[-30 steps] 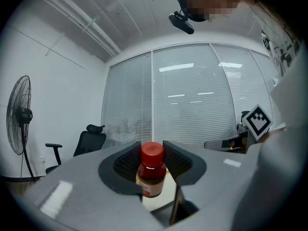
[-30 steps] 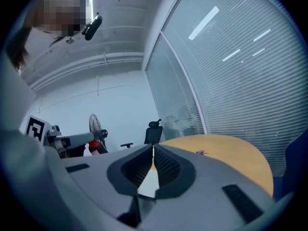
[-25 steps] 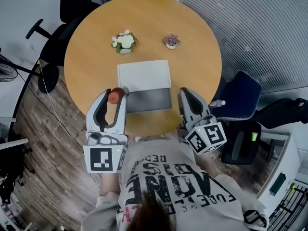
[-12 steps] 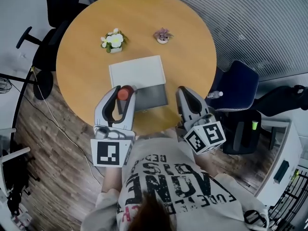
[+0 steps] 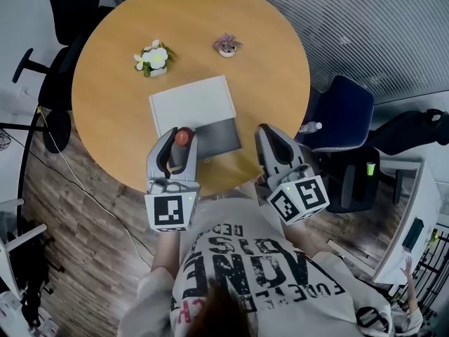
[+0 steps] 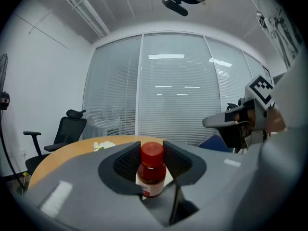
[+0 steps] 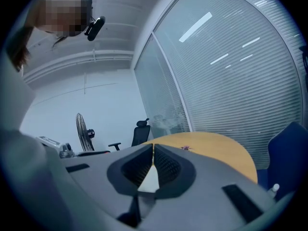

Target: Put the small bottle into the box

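The small bottle (image 5: 183,137), amber with a red cap, stands upright between the pads of my left gripper (image 5: 181,140), which is shut on it. In the head view it hangs over the near left corner of the open box (image 5: 219,136), whose white lid (image 5: 193,102) lies flat behind the grey inside. The left gripper view shows the bottle (image 6: 152,174) clamped just below its cap by my left gripper (image 6: 151,150). My right gripper (image 5: 267,133) hovers at the box's right side, shut and empty; its jaws (image 7: 153,150) meet at the tips.
The round wooden table (image 5: 112,83) carries a white flower pot (image 5: 153,57) and a small pink plant (image 5: 226,44) at the back. A blue chair (image 5: 344,114) with a small bottle (image 5: 311,127) on it stands right; a black office chair (image 5: 63,5) stands left.
My left gripper has carried the bottle rightward, from beside the box's left edge to over its near left corner. The right gripper has stayed beside the box.
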A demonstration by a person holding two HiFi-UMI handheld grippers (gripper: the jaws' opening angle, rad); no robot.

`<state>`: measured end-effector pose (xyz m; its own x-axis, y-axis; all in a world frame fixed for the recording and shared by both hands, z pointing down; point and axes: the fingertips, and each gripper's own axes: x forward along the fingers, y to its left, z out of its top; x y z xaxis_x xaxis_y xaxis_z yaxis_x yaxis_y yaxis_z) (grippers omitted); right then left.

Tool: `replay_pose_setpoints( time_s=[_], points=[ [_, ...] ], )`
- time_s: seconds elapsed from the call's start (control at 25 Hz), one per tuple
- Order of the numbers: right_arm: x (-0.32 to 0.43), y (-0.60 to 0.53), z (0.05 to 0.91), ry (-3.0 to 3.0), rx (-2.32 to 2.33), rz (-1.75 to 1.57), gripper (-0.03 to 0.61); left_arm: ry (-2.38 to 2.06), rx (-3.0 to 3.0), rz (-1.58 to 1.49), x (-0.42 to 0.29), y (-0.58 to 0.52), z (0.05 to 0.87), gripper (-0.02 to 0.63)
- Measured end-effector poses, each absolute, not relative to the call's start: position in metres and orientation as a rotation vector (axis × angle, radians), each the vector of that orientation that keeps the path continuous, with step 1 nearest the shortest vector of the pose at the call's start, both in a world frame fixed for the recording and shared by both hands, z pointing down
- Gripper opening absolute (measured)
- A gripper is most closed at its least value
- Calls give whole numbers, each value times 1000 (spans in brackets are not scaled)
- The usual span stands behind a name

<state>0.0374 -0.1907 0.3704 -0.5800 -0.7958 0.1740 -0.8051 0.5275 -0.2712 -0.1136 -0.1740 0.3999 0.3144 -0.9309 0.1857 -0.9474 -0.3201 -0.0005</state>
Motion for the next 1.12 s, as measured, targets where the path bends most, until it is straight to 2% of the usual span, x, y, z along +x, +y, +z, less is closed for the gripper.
replay_pose_setpoints(
  time_s=[1.12],
  points=[
    [47, -184, 378, -2642, 1494, 510, 15, -1530, 2500, 375, -85, -177, 498, 150]
  ],
)
